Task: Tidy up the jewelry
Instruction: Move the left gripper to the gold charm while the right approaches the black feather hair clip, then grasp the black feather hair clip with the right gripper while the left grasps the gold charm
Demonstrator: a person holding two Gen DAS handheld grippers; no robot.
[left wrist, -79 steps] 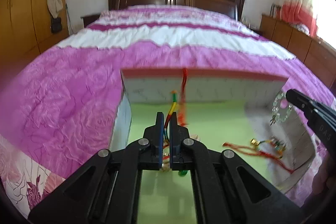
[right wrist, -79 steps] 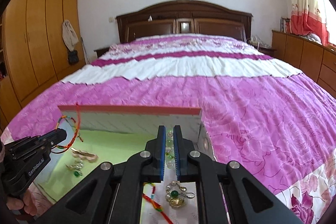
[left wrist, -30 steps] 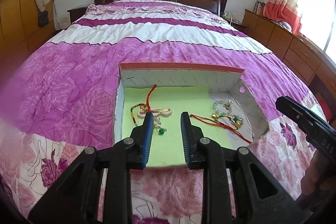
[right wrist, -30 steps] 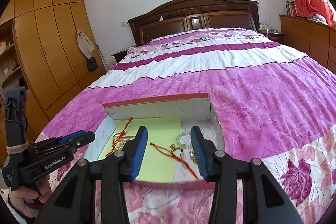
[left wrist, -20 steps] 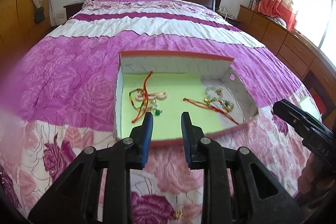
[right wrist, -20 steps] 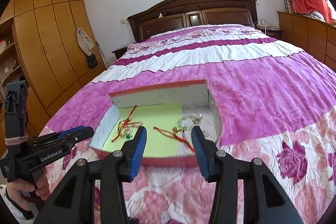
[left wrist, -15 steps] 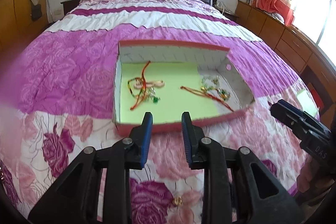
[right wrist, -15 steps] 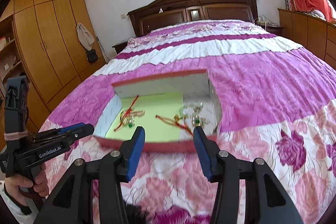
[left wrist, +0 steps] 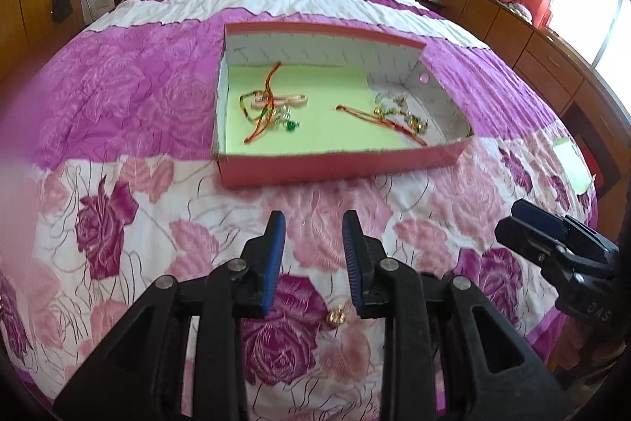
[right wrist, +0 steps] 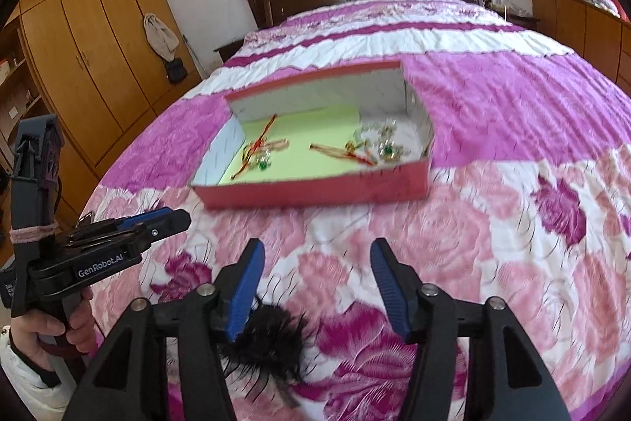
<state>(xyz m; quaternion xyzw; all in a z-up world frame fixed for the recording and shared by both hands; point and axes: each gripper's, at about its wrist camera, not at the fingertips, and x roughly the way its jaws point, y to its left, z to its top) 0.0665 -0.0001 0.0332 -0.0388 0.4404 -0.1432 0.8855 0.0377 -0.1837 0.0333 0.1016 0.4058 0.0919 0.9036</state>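
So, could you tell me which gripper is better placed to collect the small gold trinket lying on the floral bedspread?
Left: the small gold trinket lies just below the open left gripper; the right gripper hangs over a black feathery piece.

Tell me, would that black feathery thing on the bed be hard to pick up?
Probably not hard, but fiddly. The black feathery thing shows thin, loose strands sticking out, so it likely squashes and flops. It looks very light, so a nudge may slide it across the bedspread. Its wispy edges could slip from the open right gripper.

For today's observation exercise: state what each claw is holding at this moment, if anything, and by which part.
Nothing is held. The left claw and the right claw both stand open over the bedspread, with nothing between their pads.
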